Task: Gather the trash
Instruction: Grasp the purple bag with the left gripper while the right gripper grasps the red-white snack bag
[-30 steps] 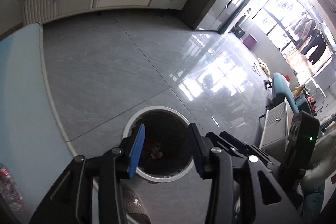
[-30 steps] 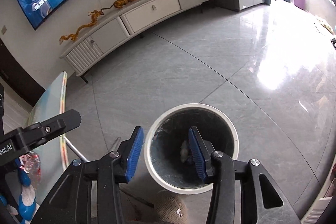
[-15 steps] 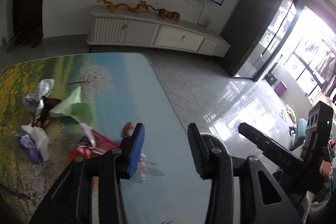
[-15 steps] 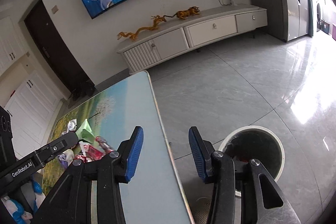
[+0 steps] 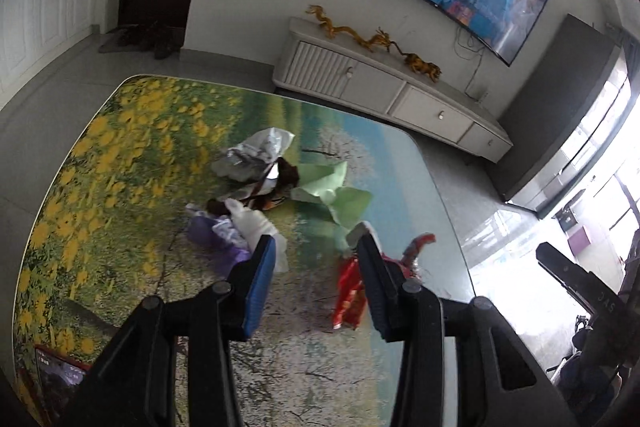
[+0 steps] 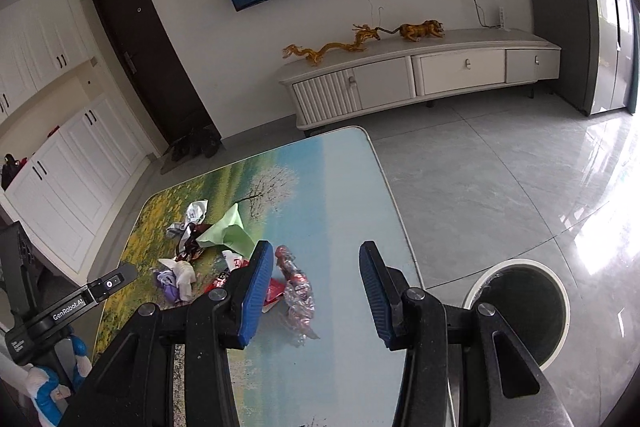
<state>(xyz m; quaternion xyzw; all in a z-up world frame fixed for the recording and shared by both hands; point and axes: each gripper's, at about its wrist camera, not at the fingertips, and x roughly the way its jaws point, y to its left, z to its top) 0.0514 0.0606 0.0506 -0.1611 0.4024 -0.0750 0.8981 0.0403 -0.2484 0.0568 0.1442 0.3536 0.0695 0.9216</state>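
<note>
Trash lies heaped on the landscape-print table (image 5: pixel 120 147): a silver-white wrapper (image 5: pixel 256 155), crumpled green paper (image 5: pixel 332 191), a white tissue (image 5: pixel 256 227), a purple wrapper (image 5: pixel 212 231) and a red packet (image 5: pixel 350 291). My left gripper (image 5: pixel 316 267) hovers over the near side of the heap, open and empty. In the right wrist view the same heap sits left of my right gripper (image 6: pixel 316 279), which is open, with a clear crinkled wrapper (image 6: pixel 296 287) on the table below its gap. The round white-rimmed bin (image 6: pixel 516 263) stands on the floor to the right of the table.
A low white TV cabinet (image 6: pixel 420 75) with golden figurines stands against the far wall under a large screen. White cupboards (image 6: pixel 60 179) and a dark door are on the left. Grey tiled floor (image 6: pixel 500 179) spreads right of the table. A red-edged flat item (image 5: pixel 60 371) lies at the table's near left corner.
Both views swung away from looking down into the bin and up over the table with the trash heap. Both grippers keep the same jaw gap and hold nothing.
</note>
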